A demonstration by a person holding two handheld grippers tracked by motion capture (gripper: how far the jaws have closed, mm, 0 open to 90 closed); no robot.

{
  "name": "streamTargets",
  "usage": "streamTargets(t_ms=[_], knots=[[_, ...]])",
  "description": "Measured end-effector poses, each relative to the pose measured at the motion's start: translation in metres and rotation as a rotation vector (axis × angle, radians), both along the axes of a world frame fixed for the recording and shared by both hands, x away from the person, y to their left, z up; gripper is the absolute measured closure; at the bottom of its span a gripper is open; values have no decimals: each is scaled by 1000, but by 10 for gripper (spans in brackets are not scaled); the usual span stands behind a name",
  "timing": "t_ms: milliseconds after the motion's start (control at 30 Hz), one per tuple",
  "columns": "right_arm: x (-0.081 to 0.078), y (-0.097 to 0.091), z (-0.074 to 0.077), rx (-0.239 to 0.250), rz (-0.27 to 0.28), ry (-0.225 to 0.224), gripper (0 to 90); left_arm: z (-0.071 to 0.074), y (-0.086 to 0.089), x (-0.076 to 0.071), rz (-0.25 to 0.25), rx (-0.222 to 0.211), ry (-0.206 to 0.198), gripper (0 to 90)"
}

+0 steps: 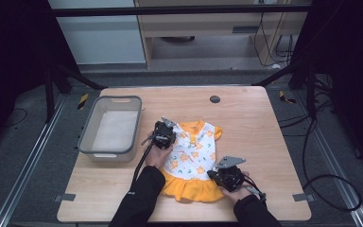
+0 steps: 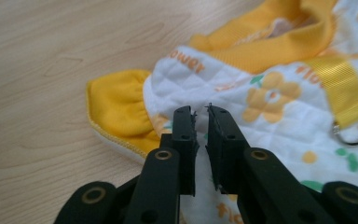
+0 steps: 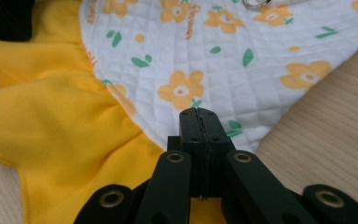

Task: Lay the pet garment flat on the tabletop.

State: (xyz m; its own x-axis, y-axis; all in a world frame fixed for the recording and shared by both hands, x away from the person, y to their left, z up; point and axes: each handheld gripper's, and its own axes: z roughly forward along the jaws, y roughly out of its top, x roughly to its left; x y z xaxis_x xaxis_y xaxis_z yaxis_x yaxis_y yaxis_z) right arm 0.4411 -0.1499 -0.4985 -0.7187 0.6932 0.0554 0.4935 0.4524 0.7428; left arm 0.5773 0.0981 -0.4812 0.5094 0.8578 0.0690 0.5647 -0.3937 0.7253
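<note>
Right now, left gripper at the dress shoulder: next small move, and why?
Probably ease the left gripper down and close on the dress by its yellow sleeve: its jaws stand slightly apart above the cloth, pinching nothing, while the right gripper looks shut at the hem side.

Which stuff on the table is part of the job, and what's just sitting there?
In play:
- small floral dress with yellow ruffle
- left claw, slightly open over the dress near its sleeve
- right claw, shut at the dress's side edge near the ruffle

Lying about:
- grey plastic bin
- wooden table
</note>
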Motion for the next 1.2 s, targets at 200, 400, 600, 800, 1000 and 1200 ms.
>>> streamTargets(t_ms=[200,400,600,800,1000,1200], knots=[[-1,-9,15,72,-41,-48,900,34,15,-33,-76,-56,-58,723],[-2,-22,24,112,-89,-68,898,50,29,-65,-147,-95,-80,629],[-5,-37,30,138,-139,-84,843,51,46,-98,-200,-104,-83,548],[-8,-53,31,149,-187,-92,744,42,70,-125,-189,-127,-74,477],[-11,-68,31,153,-223,-95,626,34,93,-142,-171,-139,-65,426],[-10,-83,26,137,-281,-102,469,19,111,-154,-137,-115,-40,375]])
